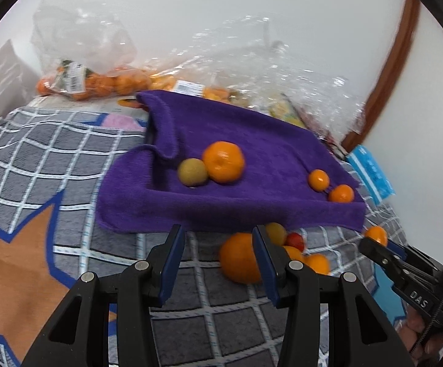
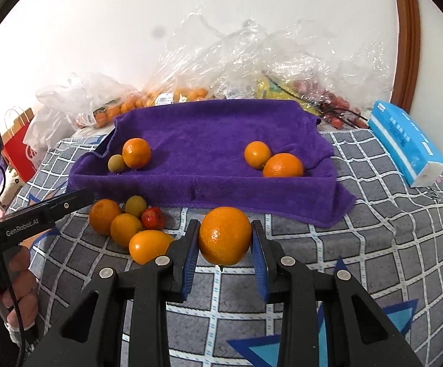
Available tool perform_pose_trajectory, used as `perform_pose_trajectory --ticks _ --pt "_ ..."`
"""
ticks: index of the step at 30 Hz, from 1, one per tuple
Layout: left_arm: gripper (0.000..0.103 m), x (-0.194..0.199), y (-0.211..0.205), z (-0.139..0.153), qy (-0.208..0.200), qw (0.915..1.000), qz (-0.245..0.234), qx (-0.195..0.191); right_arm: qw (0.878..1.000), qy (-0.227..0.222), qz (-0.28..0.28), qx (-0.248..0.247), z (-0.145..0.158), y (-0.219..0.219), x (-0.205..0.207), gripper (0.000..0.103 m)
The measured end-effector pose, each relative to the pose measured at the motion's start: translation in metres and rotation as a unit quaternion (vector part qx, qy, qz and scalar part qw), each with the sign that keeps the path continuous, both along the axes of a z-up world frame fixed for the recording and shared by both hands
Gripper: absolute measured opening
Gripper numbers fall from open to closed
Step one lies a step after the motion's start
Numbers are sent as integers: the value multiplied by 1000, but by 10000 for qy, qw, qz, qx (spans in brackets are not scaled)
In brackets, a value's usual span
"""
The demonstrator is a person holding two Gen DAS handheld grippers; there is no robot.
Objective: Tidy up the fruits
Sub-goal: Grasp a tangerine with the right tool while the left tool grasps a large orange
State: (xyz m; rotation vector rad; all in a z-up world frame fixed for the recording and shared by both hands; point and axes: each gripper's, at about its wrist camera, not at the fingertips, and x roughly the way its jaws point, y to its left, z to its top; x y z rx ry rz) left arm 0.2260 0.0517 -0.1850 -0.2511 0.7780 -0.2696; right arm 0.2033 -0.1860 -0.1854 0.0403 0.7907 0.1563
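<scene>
A purple towel (image 2: 206, 128) drapes a shallow tray on a checked grey cloth (image 2: 374, 214). On it lie an orange (image 2: 136, 153) beside a small greenish fruit (image 2: 116, 163) at the left, and two oranges (image 2: 282, 165) at the right. My right gripper (image 2: 225, 229) is shut on an orange (image 2: 224, 241), held just in front of the towel's near edge. Left of it sits a pile of loose fruit (image 2: 125, 229): oranges, a greenish fruit and a red one. My left gripper (image 1: 218, 238) stands open over the cloth with nothing between its fingers. A large orange (image 1: 236, 260) of the pile lies behind its right finger.
Clear plastic bags of fruit (image 2: 166, 94) crowd the back against the white wall. A blue tissue pack (image 2: 405, 143) lies at the right and a red paper bag (image 2: 16, 150) stands at the far left. A brown wooden frame (image 2: 408, 30) runs up the right side.
</scene>
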Motion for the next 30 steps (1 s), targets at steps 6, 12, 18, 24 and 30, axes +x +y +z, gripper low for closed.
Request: perform_pose_trajectory --ticks 6,12,18,24,30 --pt "45 2 -12 -5 86 9995 -228 197 10000 52 -21 11 -5 -6 -5 33" --pt "45 1 -21 -6 70 9985 -342 414 9999 122 -62 15 -13 -9 -6 33" --pt "45 1 -27 -7 61 9975 -420 568 9998 159 -100 27 -19 -9 -5 33" --pt "44 3 -31 -10 179 9965 -481 654 9998 176 -45 21 -22 -6 -5 33" --pt "39 5 -37 -14 308 9951 -553 764 9999 137 5 -18 -21 -3 -6 33"
